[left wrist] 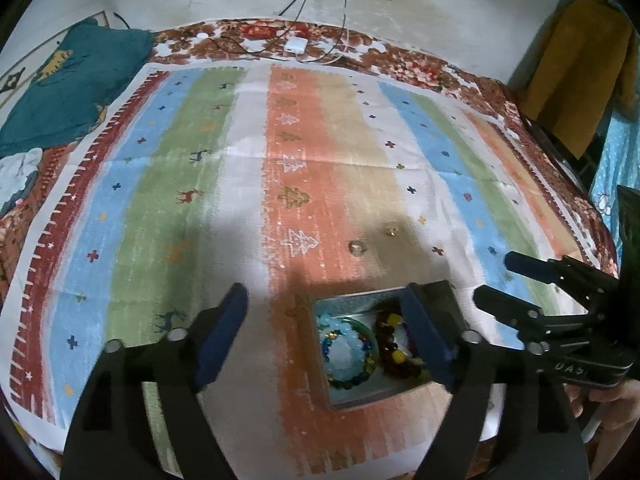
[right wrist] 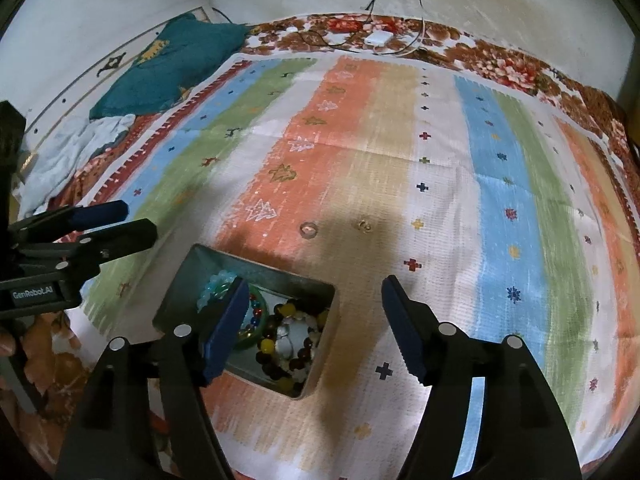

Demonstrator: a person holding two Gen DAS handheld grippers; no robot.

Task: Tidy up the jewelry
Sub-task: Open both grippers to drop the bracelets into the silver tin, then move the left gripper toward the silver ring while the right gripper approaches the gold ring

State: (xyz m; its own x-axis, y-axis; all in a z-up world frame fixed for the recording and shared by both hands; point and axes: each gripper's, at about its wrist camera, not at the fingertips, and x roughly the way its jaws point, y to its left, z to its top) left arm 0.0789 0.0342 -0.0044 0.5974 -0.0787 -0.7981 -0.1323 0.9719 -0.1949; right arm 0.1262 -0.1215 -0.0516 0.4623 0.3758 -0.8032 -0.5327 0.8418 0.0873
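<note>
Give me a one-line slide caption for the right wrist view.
Open right tongs hover over a metal box of beaded bracelets, two small rings left on the striped cloth.

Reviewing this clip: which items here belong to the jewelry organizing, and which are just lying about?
Job: metal box, green bangle, beaded bracelets, clear ring, small gold piece on the cloth.
Lying about: teal cushion, white adapter, cables, yellow cloth.

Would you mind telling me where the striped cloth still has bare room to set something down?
Free: the far cloth beyond the ring and small gold piece, and the blue and green stripes right of the tin. Crowded: the tin, full with the green bangle and bead bracelets, flanked by the left gripper and right gripper.
</note>
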